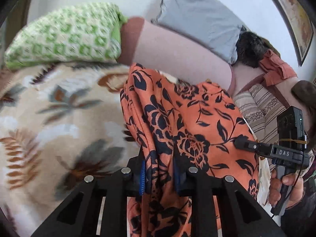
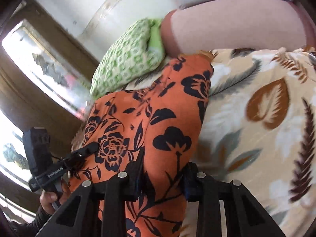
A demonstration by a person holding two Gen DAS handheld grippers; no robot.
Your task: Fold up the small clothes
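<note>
The left gripper [image 1: 159, 169] is clamping a bunched edge of the orange floral garment [image 1: 189, 126], its blue-edged pads pressing the cloth from both sides so that folds are spilling out above and below the jaws. The right gripper [image 2: 164, 174] is pinching another part of the same garment [image 2: 150, 118], with fabric filling the gap between its black fingers. In the left wrist view the right gripper [image 1: 240, 143] is showing from the side at the garment's right edge, with a hand [image 1: 284, 187] wrapping its handle; in the right wrist view the left gripper [image 2: 92, 147] is reaching in at the cloth's left edge, with a hand [image 2: 50, 199] below it. The garment is hanging stretched between the two grippers, above a cream blanket [image 1: 59, 108] with a brown and grey leaf pattern. Its long axis is running away from the cameras, with the far end pointing toward a green-and-white patterned pillow [image 1: 65, 37] and a pale pink bolster [image 1: 177, 57]. A grey pillow [image 1: 199, 17] is lying farther back, near a striped cloth [image 1: 260, 106] and a folded rust-coloured cloth [image 1: 276, 67].
</note>
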